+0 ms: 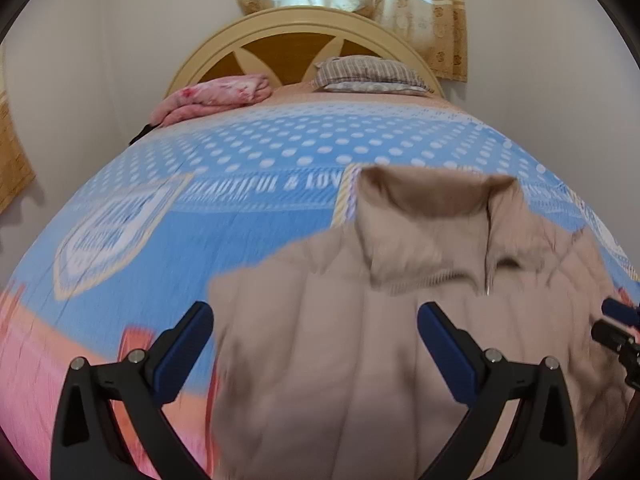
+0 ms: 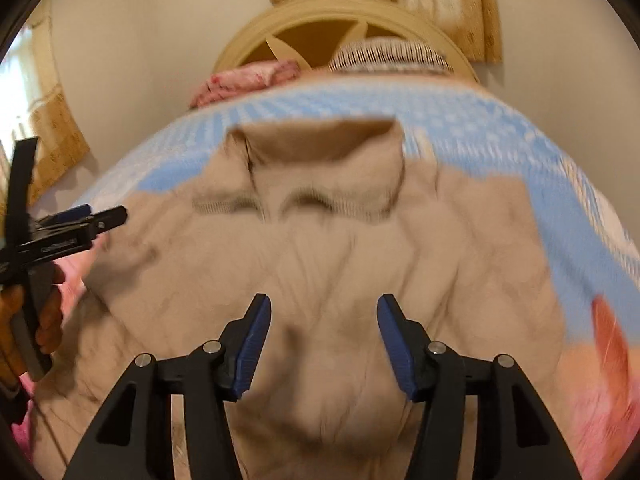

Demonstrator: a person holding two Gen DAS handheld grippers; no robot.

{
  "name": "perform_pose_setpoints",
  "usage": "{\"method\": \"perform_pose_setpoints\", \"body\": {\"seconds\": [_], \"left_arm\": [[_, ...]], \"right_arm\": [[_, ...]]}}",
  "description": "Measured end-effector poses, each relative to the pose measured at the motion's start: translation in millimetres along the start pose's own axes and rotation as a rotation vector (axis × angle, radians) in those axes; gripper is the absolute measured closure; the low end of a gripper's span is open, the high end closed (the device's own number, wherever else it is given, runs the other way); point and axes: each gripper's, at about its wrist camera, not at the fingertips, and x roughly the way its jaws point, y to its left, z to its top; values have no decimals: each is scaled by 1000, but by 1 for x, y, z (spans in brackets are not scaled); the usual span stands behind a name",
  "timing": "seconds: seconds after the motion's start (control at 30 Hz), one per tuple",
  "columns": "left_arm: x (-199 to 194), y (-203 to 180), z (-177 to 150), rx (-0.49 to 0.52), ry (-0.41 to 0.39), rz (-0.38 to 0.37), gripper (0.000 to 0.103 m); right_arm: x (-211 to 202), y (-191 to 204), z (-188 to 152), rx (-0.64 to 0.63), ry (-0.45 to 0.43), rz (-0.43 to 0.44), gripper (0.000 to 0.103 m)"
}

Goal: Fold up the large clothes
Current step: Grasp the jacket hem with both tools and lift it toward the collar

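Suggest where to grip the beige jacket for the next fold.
Probably the beige jacket at its shoulder edges beside the collar, one gripper per side, coming from the outer edges. It lies flat on the bedspread, collar away, so the shoulders are free.

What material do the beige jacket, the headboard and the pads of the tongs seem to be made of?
Beige jacket: probably soft padded fabric, matte; it shows stitched channels, and a ribbed knit band under the collar.
Headboard: likely painted or lacquered wood, cream frame with a slight sheen over brown panels.
Pads of the tongs: seemingly blue rubber or plastic, ridged surface.
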Motion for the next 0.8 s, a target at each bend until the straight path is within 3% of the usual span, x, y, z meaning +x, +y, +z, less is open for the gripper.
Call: {"method": "perform_pose_setpoints", "body": {"seconds": [0.07,0.2,0.43,0.53,0.63,0.67,0.7,0.73,0.77,0.8], "left_arm": [[20,-11,19,32,18,37,0],[71,-29,50,42,84,36,0],[131,-36,71,-29,155,-11,0],[141,-46,73,-2,160,-19,7],[153,-57,72,35,185,-30,25],[154,-58,71,45,191,-34,37],[156,-60,71,53,193,-49,61],[154,-59,70,55,195,-67,75],[151,-59,71,55,197,-89,92],[145,-59,71,52,181,-97,93]], "right_arm": [[15,-4,22,-25,24,-32,45],[60,-18,63,-88,94,-110,45],[127,-59,117,-11,140,-65,45],[153,-58,128,-38,172,-54,45],[176,-59,133,-40,211,-32,45],[179,-60,134,-42,209,-36,48],[180,-59,135,-51,210,-31,67],[179,-57,136,-62,206,-27,86],[176,-54,137,-80,193,-30,89],[172,-51,137,-106,187,-32,97]]}}
